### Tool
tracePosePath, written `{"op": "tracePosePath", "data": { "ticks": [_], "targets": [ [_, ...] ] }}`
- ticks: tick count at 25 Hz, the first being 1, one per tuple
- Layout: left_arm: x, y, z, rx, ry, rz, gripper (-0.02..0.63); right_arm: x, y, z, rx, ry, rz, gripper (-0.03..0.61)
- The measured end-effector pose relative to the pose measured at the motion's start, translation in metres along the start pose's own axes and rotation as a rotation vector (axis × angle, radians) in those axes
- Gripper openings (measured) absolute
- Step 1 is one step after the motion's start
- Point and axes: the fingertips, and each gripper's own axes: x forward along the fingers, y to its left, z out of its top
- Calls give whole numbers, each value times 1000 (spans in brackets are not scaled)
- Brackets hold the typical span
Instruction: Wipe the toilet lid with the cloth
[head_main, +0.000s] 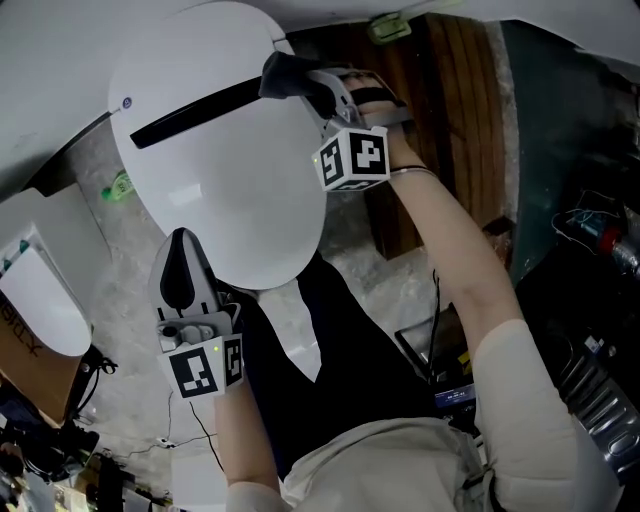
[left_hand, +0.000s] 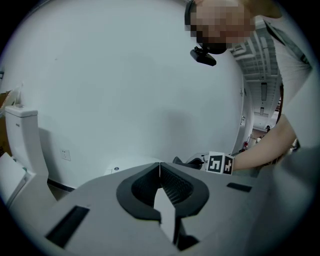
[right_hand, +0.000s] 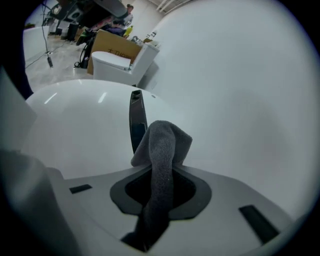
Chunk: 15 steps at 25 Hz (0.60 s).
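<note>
The white oval toilet lid (head_main: 220, 180) fills the upper middle of the head view, with a dark slot (head_main: 190, 115) running across its rear. My right gripper (head_main: 282, 76) reaches in from the right at the lid's back edge. It is shut on a grey cloth (right_hand: 162, 145), whose folded end sticks out past the jaws above the lid (right_hand: 75, 130). My left gripper (head_main: 180, 262) sits at the lid's front rim with its jaws closed together and nothing between them (left_hand: 160, 167). The right gripper's marker cube (left_hand: 220, 163) shows across the lid in the left gripper view.
A second white toilet (head_main: 40, 290) and a cardboard box (head_main: 30, 370) stand at the left. A brown wooden panel (head_main: 450, 100) rises right of the lid. A green bottle (head_main: 118, 187) lies on the floor. Cables and gear crowd the right edge (head_main: 600, 240).
</note>
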Motion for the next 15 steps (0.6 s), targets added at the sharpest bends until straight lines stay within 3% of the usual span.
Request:
{"op": "tracePosePath", "data": {
  "ticks": [5, 15],
  "targets": [
    [7, -6, -7, -21, 17, 15, 15, 43, -16, -14, -122, 44, 19, 74],
    [12, -4, -17, -34, 33, 42, 15, 86, -19, -23, -209, 80, 55, 74]
  ]
}}
